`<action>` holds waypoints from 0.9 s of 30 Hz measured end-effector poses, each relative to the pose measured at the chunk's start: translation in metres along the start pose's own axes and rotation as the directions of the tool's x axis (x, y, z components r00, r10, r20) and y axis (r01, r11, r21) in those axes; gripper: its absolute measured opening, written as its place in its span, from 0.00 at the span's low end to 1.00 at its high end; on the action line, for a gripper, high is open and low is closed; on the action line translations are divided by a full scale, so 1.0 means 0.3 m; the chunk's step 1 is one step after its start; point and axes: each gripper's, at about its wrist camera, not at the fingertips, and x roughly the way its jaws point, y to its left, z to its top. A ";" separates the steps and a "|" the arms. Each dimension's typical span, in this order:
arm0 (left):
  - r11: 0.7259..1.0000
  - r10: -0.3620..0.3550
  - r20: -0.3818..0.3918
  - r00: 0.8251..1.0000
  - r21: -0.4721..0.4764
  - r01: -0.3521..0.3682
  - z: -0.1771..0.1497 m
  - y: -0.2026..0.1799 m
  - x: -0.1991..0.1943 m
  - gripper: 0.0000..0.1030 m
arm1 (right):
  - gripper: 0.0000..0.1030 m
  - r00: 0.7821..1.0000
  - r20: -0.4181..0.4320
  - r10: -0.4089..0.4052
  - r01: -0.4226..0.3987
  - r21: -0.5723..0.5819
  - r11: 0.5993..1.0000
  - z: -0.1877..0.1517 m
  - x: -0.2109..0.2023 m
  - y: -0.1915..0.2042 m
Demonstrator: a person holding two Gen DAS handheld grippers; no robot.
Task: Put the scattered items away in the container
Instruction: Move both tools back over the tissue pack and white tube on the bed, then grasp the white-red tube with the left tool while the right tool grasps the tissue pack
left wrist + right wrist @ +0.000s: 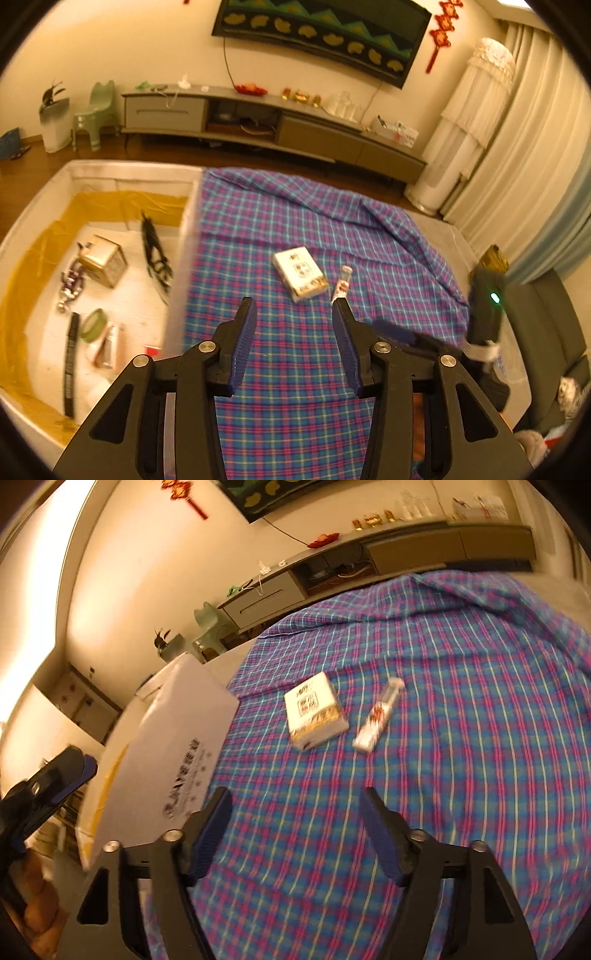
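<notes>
as both the left gripper (293, 308) and right gripper (295, 797) gape empty near the white box (316, 710), they may collide reaching together.

The left gripper (293, 308) — black angular arms ending in blue ribbed pads (246, 334) — is tilted downward, its jaws parted with nothing between them. The right gripper (295, 801), of the same black-and-blue build, also slants down, jaws spread wide and empty. Each shows at the edge of the other's view — the two are side by side, apart, not touching.
</notes>
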 end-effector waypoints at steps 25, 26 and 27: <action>0.954 0.042 -0.183 0.982 0.298 0.015 -0.065 -0.294 0.458 0.48 | 0.52 0.985 0.171 -0.034 0.027 0.043 0.999 0.121 -0.138 -0.264; 0.950 0.046 -0.190 0.981 0.311 0.016 -0.065 -0.316 0.491 0.48 | 0.52 0.982 0.188 -0.031 0.019 0.064 0.998 0.104 -0.177 -0.285; 0.946 0.054 -0.193 0.980 0.323 0.011 -0.063 -0.337 0.532 0.48 | 0.52 0.980 0.199 -0.028 0.011 0.084 0.996 0.086 -0.212 -0.305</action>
